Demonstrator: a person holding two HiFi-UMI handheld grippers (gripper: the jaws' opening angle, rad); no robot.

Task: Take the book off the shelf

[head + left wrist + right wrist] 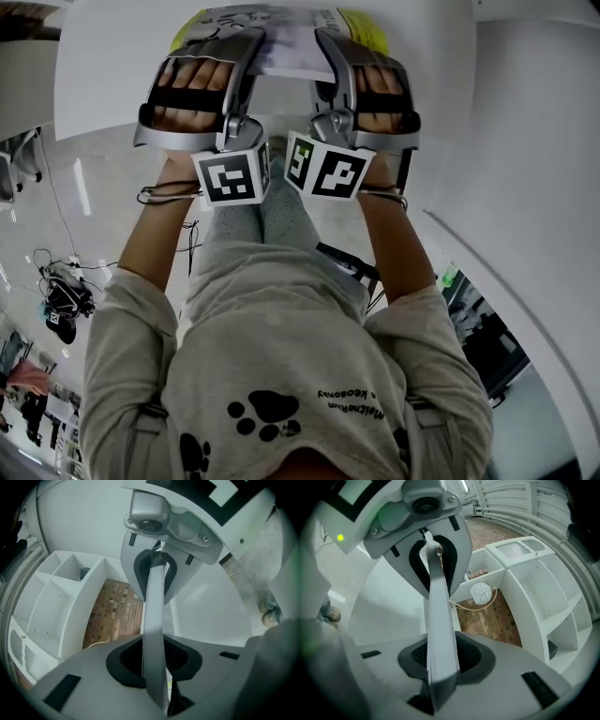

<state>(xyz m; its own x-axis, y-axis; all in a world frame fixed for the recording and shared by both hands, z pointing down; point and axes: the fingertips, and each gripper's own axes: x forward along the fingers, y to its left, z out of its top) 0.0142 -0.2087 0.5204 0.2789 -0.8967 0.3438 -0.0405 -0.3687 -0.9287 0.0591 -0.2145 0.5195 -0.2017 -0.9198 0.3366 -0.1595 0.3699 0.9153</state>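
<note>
I hold a thin book (281,37) with a grey and yellow cover flat between both grippers, in front of me and over a white table top (112,75). My left gripper (249,52) is shut on the book's left part and my right gripper (330,52) on its right part. In the left gripper view the book (154,677) runs edge-on through the left gripper (153,616), with both pads pressed on it. The right gripper view shows the same: the book (440,667) is clamped in the right gripper (436,611).
A white shelf unit (56,602) with open compartments stands on a brick-patterned floor (117,616); it also shows in the right gripper view (539,592). A round white lamp with a cable (482,593) lies by it. Cables and gear lie on the floor at the left (56,291).
</note>
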